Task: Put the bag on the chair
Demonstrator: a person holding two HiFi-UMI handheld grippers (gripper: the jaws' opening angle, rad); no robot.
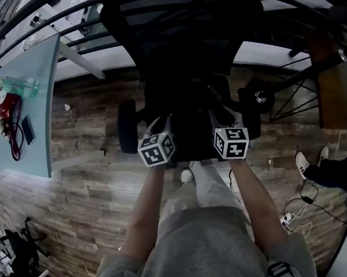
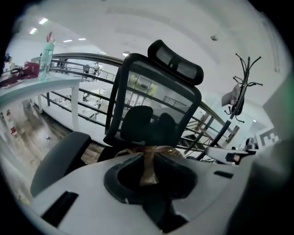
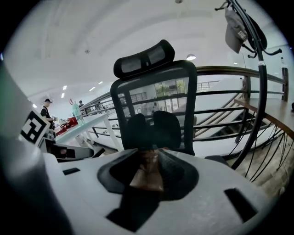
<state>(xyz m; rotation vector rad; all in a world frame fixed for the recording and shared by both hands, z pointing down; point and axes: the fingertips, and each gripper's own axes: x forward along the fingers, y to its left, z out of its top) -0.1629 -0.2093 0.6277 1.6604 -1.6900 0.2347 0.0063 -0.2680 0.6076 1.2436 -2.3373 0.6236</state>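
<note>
Left gripper (image 2: 148,158) pinches one brown strap (image 2: 148,173); right gripper (image 3: 148,160) pinches a second strap (image 3: 147,178). One chair (image 3: 154,94) at 12 o'clock.

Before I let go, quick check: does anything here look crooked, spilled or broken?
Nothing stands out. The black mesh office chair stands upright, the left gripper and right gripper each pinch a brown strap, and the pale blue table shows no spill.
</note>
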